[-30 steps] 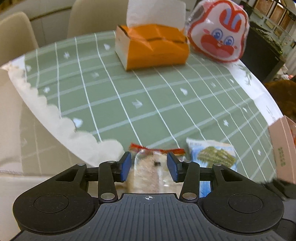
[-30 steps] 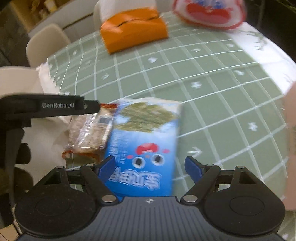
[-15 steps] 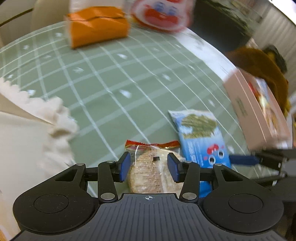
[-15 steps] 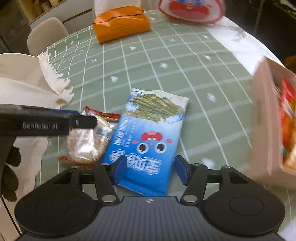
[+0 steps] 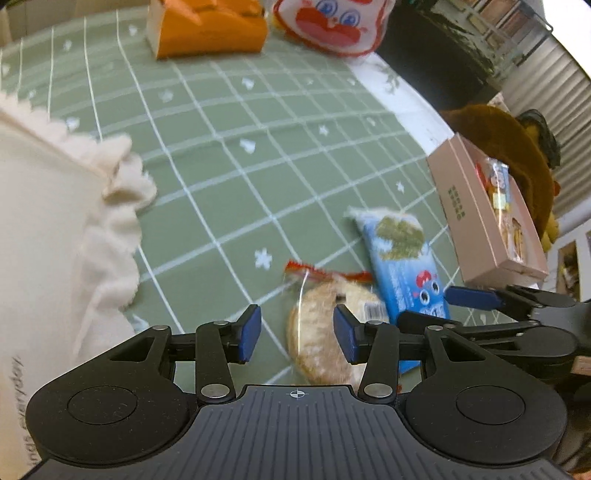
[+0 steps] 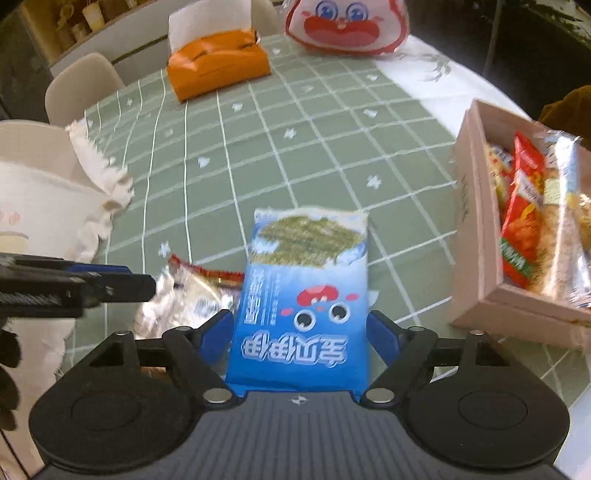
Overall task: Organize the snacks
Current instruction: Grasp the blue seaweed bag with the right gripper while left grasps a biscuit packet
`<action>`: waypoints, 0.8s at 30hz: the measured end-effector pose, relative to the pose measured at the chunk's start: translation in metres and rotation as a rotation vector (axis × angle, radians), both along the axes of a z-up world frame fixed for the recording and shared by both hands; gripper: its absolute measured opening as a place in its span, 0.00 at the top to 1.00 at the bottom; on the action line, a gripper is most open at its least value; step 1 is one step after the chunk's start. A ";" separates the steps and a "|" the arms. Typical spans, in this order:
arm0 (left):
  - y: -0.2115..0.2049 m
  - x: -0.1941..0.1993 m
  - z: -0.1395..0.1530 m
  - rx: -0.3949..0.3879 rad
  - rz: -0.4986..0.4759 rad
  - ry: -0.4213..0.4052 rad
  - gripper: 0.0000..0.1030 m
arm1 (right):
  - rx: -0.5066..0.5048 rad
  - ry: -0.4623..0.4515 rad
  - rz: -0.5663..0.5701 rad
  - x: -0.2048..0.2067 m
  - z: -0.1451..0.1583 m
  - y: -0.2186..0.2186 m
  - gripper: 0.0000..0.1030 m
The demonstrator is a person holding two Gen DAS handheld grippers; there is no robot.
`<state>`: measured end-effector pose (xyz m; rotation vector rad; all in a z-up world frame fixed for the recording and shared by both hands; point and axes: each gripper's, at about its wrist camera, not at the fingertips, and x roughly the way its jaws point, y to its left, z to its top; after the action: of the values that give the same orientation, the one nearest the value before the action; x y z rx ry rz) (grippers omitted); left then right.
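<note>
A clear packet with a round biscuit [image 5: 317,325] lies on the green checked tablecloth [image 5: 229,155]. My left gripper [image 5: 297,328] is open; the packet lies between its pads, nearer the right one. A blue seaweed snack pack [image 6: 303,291] lies beside the biscuit packet. My right gripper [image 6: 301,332] has its pads at both sides of the pack's near end, against its edges. The blue pack [image 5: 402,258] and the right gripper [image 5: 480,310] also show in the left wrist view. The biscuit packet [image 6: 177,295] shows left of the pack in the right wrist view.
A pink open box [image 6: 476,236] with several snack packs stands at the right. An orange tissue box [image 6: 218,62] and a rabbit-face bag [image 6: 347,26] stand at the far side. A cream frilled cloth [image 5: 55,229] covers the left.
The left gripper has slid left, so the biscuit packet now lies off-centre toward its right pad. The right gripper has closed in on the blue pack's sides.
</note>
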<state>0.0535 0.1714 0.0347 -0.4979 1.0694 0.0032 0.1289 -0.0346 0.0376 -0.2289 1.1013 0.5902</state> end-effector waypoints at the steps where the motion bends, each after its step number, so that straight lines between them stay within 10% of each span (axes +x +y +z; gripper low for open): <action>1: 0.000 0.001 -0.004 -0.019 -0.004 0.009 0.53 | -0.011 -0.012 -0.002 -0.002 -0.004 0.001 0.20; 12: -0.009 0.007 -0.006 -0.226 -0.031 -0.075 0.60 | 0.049 -0.016 -0.022 -0.005 -0.012 -0.021 0.19; 24: -0.052 0.007 0.006 -0.109 -0.074 -0.117 0.60 | 0.052 -0.035 -0.037 -0.017 -0.011 -0.040 0.16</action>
<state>0.0607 0.1192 0.0410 -0.5502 0.9759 -0.1484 0.1122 -0.0742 0.0268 -0.1729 1.0530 0.5796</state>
